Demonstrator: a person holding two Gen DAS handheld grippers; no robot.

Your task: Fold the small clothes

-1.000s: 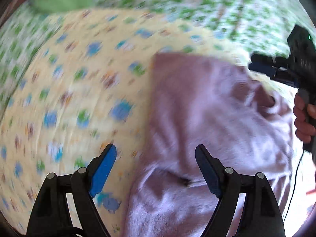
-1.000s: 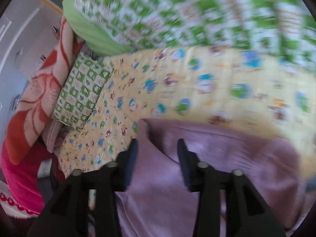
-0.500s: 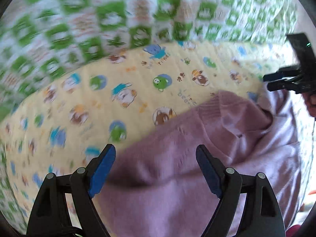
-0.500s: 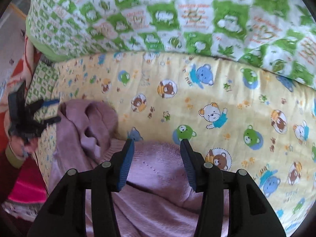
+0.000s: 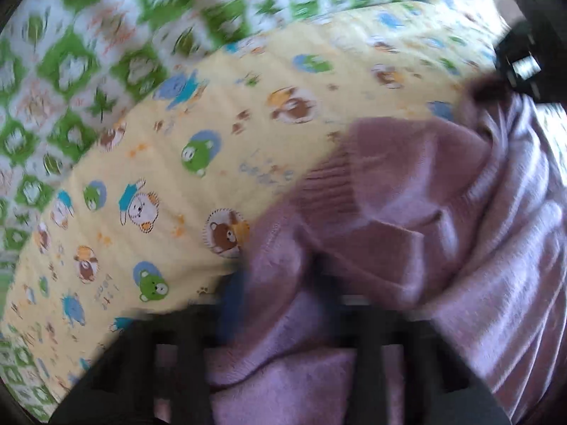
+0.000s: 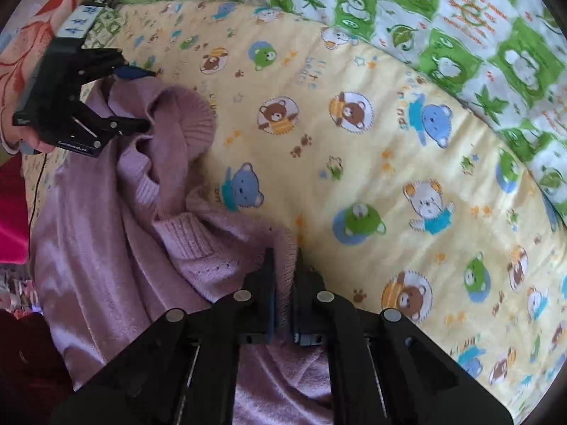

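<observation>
A small purple knit sweater [image 6: 117,212] lies bunched on a yellow bear-print blanket [image 6: 354,148]. My right gripper [image 6: 283,258] is shut on a ribbed edge of the sweater near the blanket. My left gripper [image 6: 141,99] shows at the upper left of the right wrist view, its fingers closed in on the sweater's other bunched end by the collar. In the blurred left wrist view the sweater [image 5: 407,230] fills the lower right, and my left gripper [image 5: 280,283] has fabric bunched between its blurred fingers. The right gripper [image 5: 496,85] shows at the far right edge.
A green-and-white checked quilt [image 6: 443,17] is piled along the back of the blanket. A red and pink patterned cloth [image 6: 32,35] and a red item [image 6: 10,219] lie at the left edge.
Both grippers have closed: the right one from open over the sweater to shut on its edge, the left one from wide open onto the other end. The sweater is more bunched.
</observation>
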